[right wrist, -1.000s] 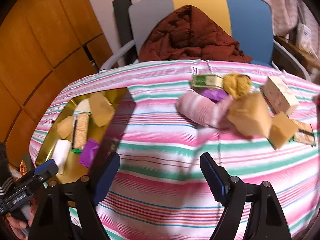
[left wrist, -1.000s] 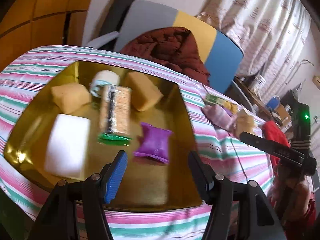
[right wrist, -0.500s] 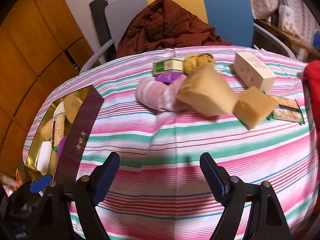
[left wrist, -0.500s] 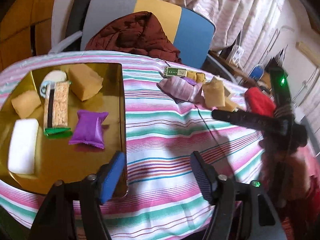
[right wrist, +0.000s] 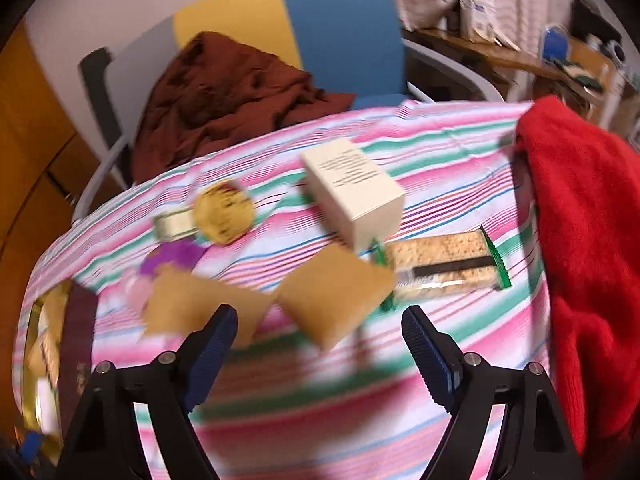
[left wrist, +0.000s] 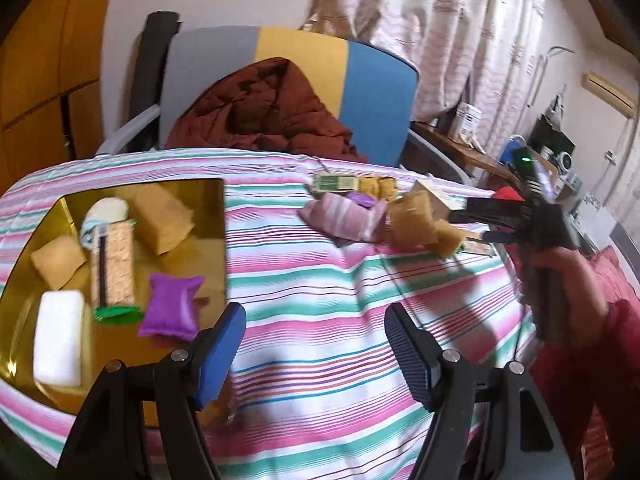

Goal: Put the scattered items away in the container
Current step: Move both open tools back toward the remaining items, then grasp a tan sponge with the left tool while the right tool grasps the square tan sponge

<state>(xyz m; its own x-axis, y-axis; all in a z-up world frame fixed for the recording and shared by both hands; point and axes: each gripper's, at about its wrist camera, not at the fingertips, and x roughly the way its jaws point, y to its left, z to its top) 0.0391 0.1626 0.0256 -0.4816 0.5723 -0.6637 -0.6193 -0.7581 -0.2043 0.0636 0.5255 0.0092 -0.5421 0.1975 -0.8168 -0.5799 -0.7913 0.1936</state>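
A gold tray (left wrist: 200, 248) on the striped table holds a purple pouch (left wrist: 172, 306), a cereal bar (left wrist: 111, 268), a white block (left wrist: 58, 342) and tan packets. My left gripper (left wrist: 314, 346) is open and empty over the cloth, just right of the tray. My right gripper (right wrist: 320, 350) is open and empty, right before a tan packet (right wrist: 334, 292). Around it lie a larger tan packet (right wrist: 200, 308), a cereal bar (right wrist: 444, 270), a cream box (right wrist: 352, 196), a yellow round item (right wrist: 224, 212) and a purple pouch (right wrist: 172, 260). The right gripper also shows in the left wrist view (left wrist: 472, 224).
A red cloth (right wrist: 584, 248) lies at the table's right edge. A pink striped bundle (left wrist: 344, 218) and a green packet (left wrist: 334, 182) lie mid-table. A chair with a brown jacket (left wrist: 260, 112) stands behind the table. A dark lid (right wrist: 80, 344) leans at the tray.
My left gripper has swung right, off the tray and over the cloth. My right gripper has moved forward and right, close up to the scattered packets. Both stay open.
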